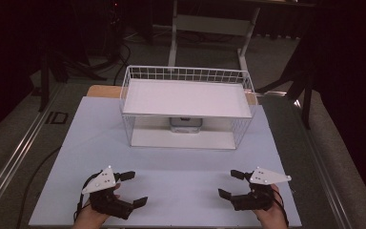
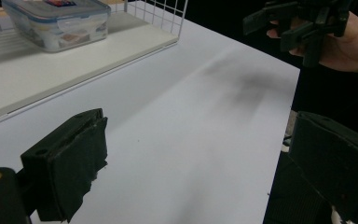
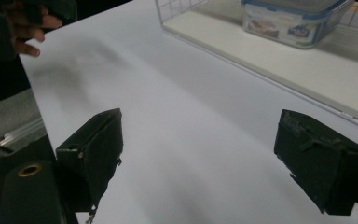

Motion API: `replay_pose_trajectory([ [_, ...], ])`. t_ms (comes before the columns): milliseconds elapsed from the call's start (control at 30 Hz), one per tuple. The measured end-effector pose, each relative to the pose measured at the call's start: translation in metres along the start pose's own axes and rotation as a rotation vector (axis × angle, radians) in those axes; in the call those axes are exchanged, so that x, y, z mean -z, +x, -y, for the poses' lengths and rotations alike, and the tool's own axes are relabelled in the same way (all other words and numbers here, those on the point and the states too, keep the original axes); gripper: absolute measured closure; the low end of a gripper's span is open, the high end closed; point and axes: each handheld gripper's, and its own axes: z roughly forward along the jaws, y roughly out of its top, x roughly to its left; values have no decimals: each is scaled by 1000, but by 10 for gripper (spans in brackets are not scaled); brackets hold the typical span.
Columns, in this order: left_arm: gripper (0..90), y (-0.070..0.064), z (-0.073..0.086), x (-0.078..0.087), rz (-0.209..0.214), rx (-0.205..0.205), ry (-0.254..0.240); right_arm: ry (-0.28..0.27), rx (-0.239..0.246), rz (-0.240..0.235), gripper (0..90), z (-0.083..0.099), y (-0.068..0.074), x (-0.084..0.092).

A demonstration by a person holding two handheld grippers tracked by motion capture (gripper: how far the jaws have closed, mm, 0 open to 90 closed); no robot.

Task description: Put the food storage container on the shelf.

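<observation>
L gripper [image 1: 132, 188] is held low over the near-left part of the white table [image 1: 181, 162], jaws spread wide, nothing gripped or touched. R gripper [image 1: 232, 184] is held opposite at near right, jaws likewise wide apart & empty. The clear lidded container [image 1: 186, 123] is seen on the lower shelf of the white wire rack [image 1: 187, 107], at the far middle of the table, well apart from both grippers. It is covered from above by the rack's top shelf; bare tabletop lies between.
</observation>
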Motion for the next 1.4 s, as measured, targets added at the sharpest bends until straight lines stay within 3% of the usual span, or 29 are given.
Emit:
replay_pose_trajectory([
  [133, 52, 1, 2, -3, 11, 7, -8, -1, 30, -26, 154, 5, -4, -2],
  [500, 52, 6, 6, -7, 5, -5, -16, 15, 92, -7, 155, 18, -9, -10],
  [633, 52, 6, 9, -8, 3, -8, -40, -13, 117, -3, 155, 22, -12, -13],
  [767, 52, 6, 11, -11, 2, -33, -24, -17, 132, -13, 153, 23, -12, -16],
  [867, 52, 5, 10, -9, -1, -58, -57, -70, 146, -9, 148, 20, -12, -11],
  [1000, 53, 3, 8, -5, -21, -85, -96, -137, 113, -23, 143, 16, -13, -4],
  [1133, 53, 6, 9, -3, -15, -59, -107, -136, 107, -20, 143, 16, -15, -4],
  [1400, 53, 7, 10, -3, -25, -60, -103, -111, 95, -6, 143, 18, -18, -5],
])
